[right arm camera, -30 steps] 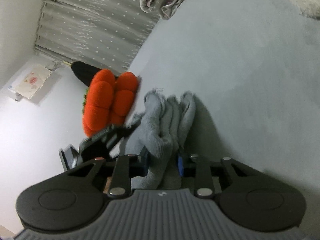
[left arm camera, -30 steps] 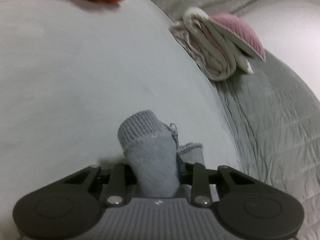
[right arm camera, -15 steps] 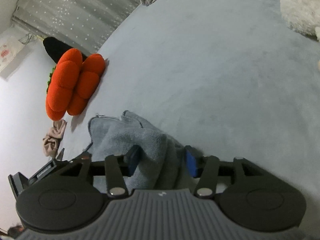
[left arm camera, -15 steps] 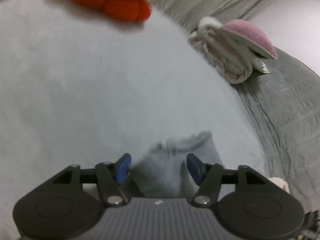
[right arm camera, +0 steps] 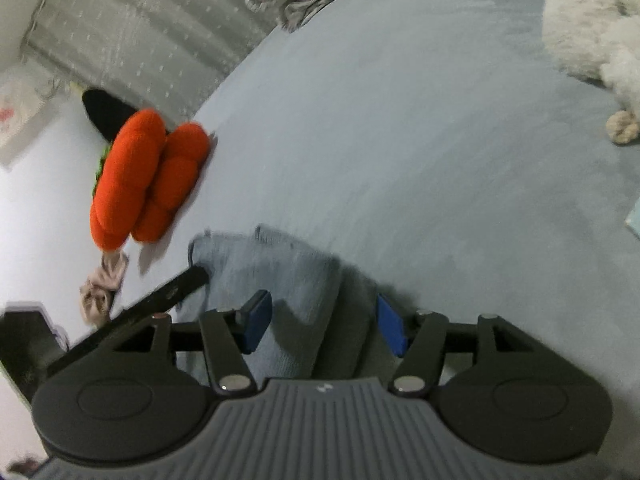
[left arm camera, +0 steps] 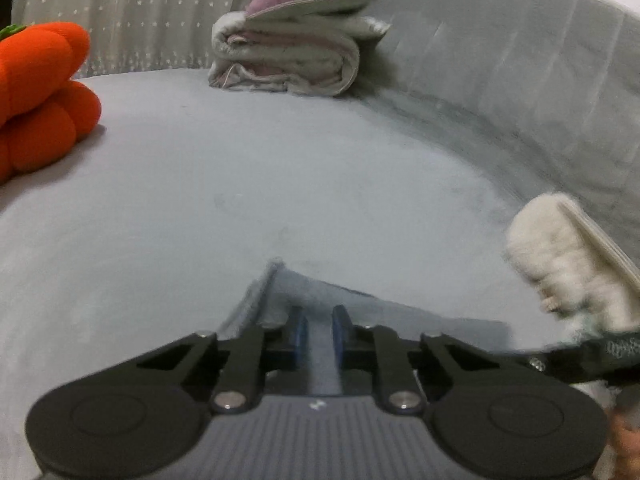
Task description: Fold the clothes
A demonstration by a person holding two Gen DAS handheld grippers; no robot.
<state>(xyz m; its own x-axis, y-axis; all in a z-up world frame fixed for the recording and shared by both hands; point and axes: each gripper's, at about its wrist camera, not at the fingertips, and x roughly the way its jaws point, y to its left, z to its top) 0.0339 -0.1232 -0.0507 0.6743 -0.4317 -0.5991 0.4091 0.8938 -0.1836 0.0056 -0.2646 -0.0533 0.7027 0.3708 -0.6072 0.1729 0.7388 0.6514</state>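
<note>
A grey knit garment (right arm camera: 280, 276) lies flattened on the pale grey bed (right arm camera: 400, 120). In the left wrist view my left gripper (left arm camera: 320, 336) has its jaws closing, nearly together, with a strip of the grey garment (left arm camera: 324, 356) pinched between the blue pads. From the right wrist view one black left finger (right arm camera: 188, 280) reaches the garment's left edge. My right gripper (right arm camera: 324, 320) is over the garment's near end. Its jaws are opening, with the pads wide apart and the cloth lying between them untouched.
An orange pumpkin cushion (left arm camera: 36, 96) sits at the bed's left side, with a small beige cloth (right arm camera: 100, 288) near it. A folded pink and white blanket (left arm camera: 288, 60) rests at the far end by the grey headboard (left arm camera: 500, 60). A white fluffy item (right arm camera: 592, 20) lies to the right.
The garment went from bunched upright in both grippers to lying flat. My left gripper rolled level, opened, then closed on the cloth's edge. My right gripper let go and spread wide.
</note>
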